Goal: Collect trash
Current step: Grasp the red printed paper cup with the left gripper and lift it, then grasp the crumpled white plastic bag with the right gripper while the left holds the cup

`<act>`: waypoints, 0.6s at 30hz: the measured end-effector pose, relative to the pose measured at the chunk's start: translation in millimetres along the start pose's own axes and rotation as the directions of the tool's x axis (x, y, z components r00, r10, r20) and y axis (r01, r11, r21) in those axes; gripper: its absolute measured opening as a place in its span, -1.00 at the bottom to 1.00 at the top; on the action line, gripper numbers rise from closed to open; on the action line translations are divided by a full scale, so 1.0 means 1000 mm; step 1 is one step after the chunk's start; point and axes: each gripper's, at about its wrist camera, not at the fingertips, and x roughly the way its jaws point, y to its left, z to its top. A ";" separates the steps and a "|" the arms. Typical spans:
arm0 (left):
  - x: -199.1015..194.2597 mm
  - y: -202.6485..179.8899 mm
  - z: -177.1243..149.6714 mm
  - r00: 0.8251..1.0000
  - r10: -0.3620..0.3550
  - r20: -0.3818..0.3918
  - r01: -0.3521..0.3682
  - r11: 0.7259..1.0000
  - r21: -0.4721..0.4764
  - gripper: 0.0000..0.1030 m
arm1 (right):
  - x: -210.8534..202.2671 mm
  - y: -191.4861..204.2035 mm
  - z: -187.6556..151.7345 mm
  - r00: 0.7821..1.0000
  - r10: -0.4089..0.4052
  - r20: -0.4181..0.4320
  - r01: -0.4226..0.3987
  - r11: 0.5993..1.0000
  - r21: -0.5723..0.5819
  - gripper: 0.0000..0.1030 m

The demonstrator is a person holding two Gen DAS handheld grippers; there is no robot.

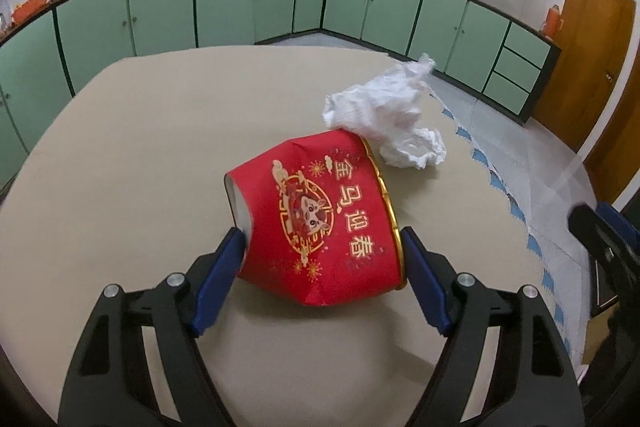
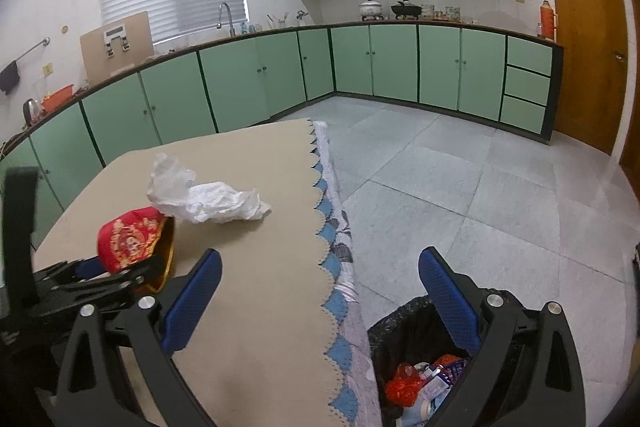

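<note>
A crushed red paper cup (image 1: 316, 219) with gold print lies on its side on the beige table (image 1: 140, 147). My left gripper (image 1: 322, 241) is closed on it, one blue pad at the base and one at the gold rim. A crumpled white tissue (image 1: 384, 115) lies just beyond the cup. In the right wrist view the cup (image 2: 130, 243) sits in the left gripper at lower left, with the tissue (image 2: 208, 199) behind it. My right gripper (image 2: 320, 267) is open and empty over the table's right edge, above a black-lined trash bin (image 2: 416, 355).
The bin on the floor beside the table holds red and blue wrappers (image 2: 424, 383). The tablecloth's scalloped blue edge (image 2: 332, 247) hangs at the right side. Green kitchen cabinets (image 2: 360, 67) line the far walls, a wooden door (image 2: 584, 39) at right.
</note>
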 end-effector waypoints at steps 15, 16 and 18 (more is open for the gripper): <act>-0.027 0.058 0.015 0.992 0.108 0.070 -0.104 0.993 -0.060 0.45 | 0.046 0.072 0.021 0.994 0.101 -0.031 -0.103 0.992 -0.070 0.87; -0.026 0.060 0.017 0.991 0.115 0.075 -0.110 0.992 -0.060 0.45 | 0.051 0.076 0.022 0.994 0.101 -0.034 -0.103 0.992 -0.073 0.87; -0.023 0.062 0.021 0.989 0.127 0.077 -0.122 0.991 -0.057 0.45 | 0.058 0.081 0.024 0.994 0.098 -0.043 -0.101 0.992 -0.076 0.87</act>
